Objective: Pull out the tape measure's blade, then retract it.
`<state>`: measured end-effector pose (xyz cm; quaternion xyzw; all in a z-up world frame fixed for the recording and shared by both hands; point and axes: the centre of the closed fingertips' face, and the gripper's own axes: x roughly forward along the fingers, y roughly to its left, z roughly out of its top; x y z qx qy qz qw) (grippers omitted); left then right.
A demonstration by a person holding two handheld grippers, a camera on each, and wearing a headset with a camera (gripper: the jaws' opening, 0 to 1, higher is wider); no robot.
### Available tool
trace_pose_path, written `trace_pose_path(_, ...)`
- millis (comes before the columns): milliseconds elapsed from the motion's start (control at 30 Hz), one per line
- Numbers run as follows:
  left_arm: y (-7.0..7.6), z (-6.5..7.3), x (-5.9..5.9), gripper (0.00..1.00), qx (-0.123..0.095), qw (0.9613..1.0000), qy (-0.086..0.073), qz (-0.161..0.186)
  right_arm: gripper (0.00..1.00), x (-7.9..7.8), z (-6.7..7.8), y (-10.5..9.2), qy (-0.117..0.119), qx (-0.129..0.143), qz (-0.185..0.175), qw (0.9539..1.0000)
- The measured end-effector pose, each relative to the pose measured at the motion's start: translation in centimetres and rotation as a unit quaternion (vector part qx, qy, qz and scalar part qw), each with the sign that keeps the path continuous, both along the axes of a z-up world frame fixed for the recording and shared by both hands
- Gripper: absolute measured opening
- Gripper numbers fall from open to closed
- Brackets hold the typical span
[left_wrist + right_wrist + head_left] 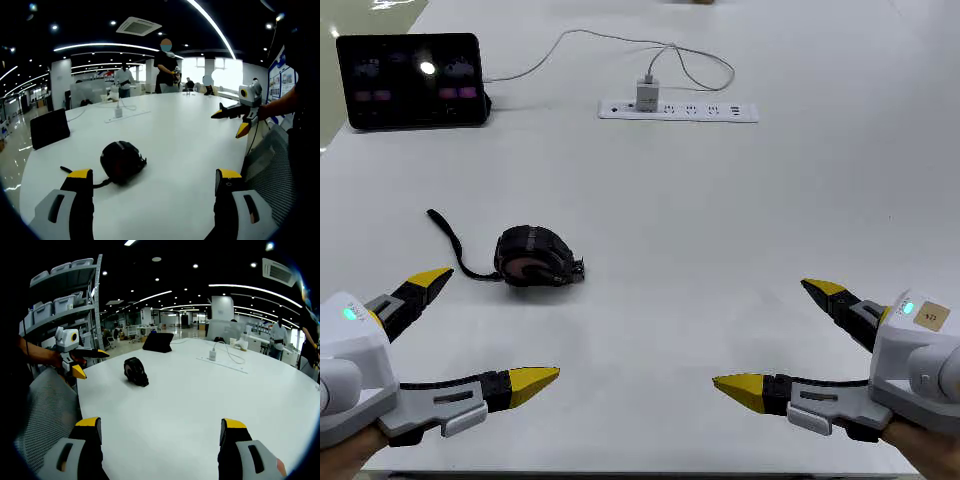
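A black tape measure [532, 257] lies on the white table, its wrist strap [448, 238] trailing to the left; the blade is wound in. In the left gripper view the tape measure [121, 161] sits just ahead of my left gripper [152, 181], nearer its left jaw. My left gripper [492, 325] is open near the front left edge with nothing between its jaws. My right gripper [778, 335] is open at the front right, well away from the tape measure [136, 371], and holds nothing.
A dark tablet [413, 80] stands at the back left. A white power strip [678, 110] with a plugged charger and cable lies at the back centre. People stand beyond the table's far end [166, 67]. Storage shelves [65, 315] stand to the side.
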<state>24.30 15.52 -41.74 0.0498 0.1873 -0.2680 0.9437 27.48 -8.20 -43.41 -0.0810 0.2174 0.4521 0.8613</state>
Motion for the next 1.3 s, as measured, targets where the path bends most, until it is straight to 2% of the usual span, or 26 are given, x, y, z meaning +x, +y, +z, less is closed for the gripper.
trace_pose_path(1033, 0.02, 0.00, 0.03, 0.99, 0.006, 1.0000, 0.001, -0.004, 0.99, -0.26, -0.17, 0.14, -0.001, -0.004, 0.011, 0.9999)
trace_pose_path(1300, 0.04, -0.07, 0.20, 0.99, 0.007, 0.9999, 0.002, -0.007, 0.99, 0.08, -0.13, 0.30, -0.003, -0.006, 0.014, 0.9999)
